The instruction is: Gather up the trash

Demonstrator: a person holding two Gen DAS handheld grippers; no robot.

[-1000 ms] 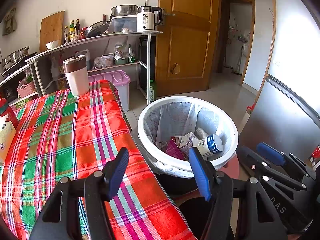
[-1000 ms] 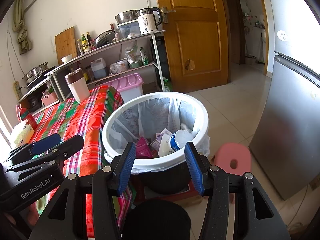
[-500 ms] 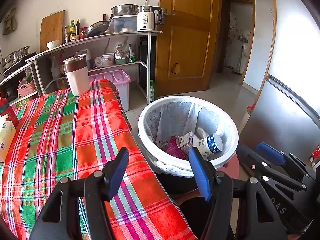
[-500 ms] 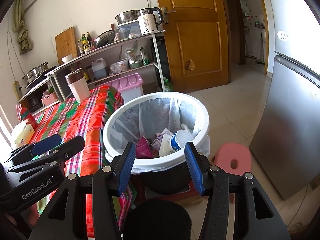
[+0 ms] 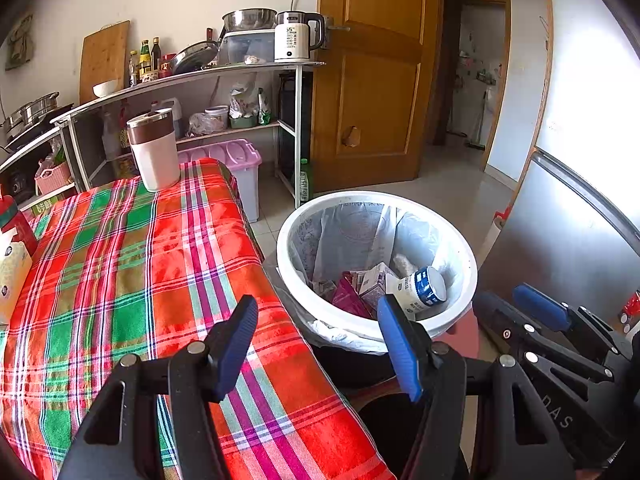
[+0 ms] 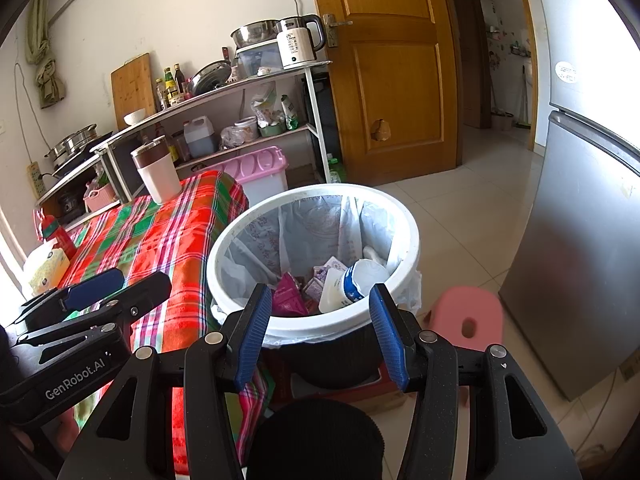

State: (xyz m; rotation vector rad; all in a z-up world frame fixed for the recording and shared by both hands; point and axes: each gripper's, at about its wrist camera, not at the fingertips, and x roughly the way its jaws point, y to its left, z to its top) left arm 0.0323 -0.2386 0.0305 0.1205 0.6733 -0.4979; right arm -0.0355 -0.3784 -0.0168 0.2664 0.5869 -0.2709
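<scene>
A white-rimmed trash bin lined with a clear bag stands beside the table. Inside lie a white bottle with a blue cap, a magenta wrapper and a small carton. My left gripper hovers open over the table's corner, nothing between its blue pads. My right gripper is open and empty, just in front of the bin's near rim. Each gripper shows in the other's view: the right gripper's fingers and the left gripper's fingers.
The table wears a red and green plaid cloth with a white tumbler at its far end and a tissue pack at the left. A pink stool, a steel fridge and a shelf rack surround the bin.
</scene>
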